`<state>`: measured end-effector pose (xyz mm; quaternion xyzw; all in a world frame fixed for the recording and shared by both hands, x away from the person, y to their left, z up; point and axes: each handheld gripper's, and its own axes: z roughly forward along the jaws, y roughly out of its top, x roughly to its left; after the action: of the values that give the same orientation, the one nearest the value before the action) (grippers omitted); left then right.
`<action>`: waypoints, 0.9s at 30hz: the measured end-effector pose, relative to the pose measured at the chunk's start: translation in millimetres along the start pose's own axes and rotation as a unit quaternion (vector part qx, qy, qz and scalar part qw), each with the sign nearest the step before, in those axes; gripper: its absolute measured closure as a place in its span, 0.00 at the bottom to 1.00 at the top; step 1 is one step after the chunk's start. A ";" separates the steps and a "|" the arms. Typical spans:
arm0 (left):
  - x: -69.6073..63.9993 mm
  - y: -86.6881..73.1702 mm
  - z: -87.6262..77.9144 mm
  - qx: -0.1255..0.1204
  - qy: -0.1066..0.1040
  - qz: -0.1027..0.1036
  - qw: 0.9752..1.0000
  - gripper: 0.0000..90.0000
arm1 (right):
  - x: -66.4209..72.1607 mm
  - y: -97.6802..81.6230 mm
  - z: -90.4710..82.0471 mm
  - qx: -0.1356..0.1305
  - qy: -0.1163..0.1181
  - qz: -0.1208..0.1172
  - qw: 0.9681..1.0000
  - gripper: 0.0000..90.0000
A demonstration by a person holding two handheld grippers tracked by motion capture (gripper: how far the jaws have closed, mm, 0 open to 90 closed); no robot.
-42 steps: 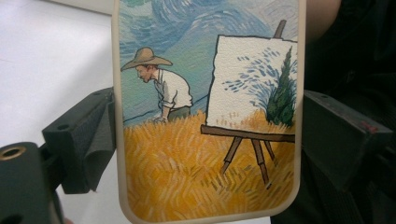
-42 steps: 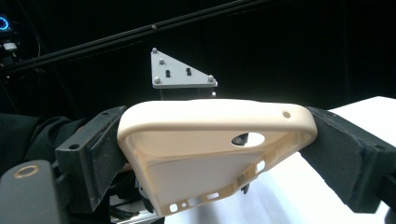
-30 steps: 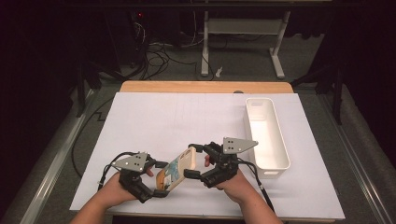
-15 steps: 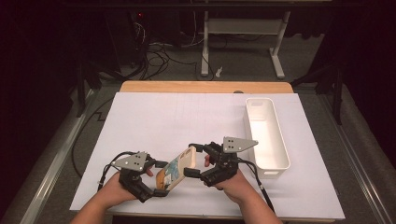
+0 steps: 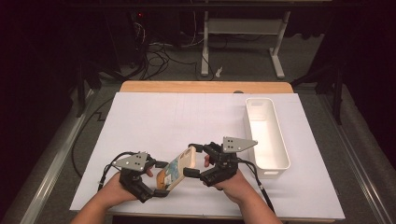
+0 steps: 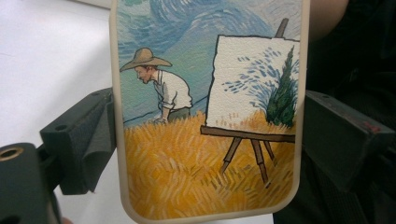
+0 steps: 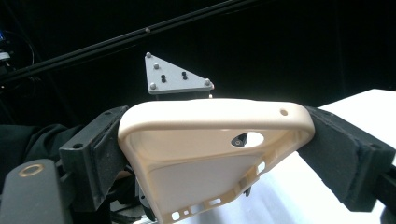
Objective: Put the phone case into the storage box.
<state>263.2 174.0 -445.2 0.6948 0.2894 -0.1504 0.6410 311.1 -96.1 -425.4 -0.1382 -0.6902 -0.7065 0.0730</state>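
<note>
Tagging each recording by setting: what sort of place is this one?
Probably a lab or recording workstation, not a home: a table covered in plain white sheeting, dark curtained surroundings with loose cables on the floor, and a person working a phone case with two handheld grippers.

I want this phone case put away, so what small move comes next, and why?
Probably let the left gripper open and carry the case toward the bin with the right gripper. Both grippers clamp the case by its edges above the table, and the bin sits to the right.
</note>
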 end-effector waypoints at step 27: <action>1.5 4.9 -1.8 -0.018 0.016 -0.014 1.000 0.01 | 1.0 2.3 -3.2 -0.008 -0.011 -0.005 1.000 0.14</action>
<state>267.0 176.0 -441.9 0.6816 0.3116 -0.1428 0.6465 310.5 -99.3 -423.0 -0.1428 -0.6860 -0.7109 0.0607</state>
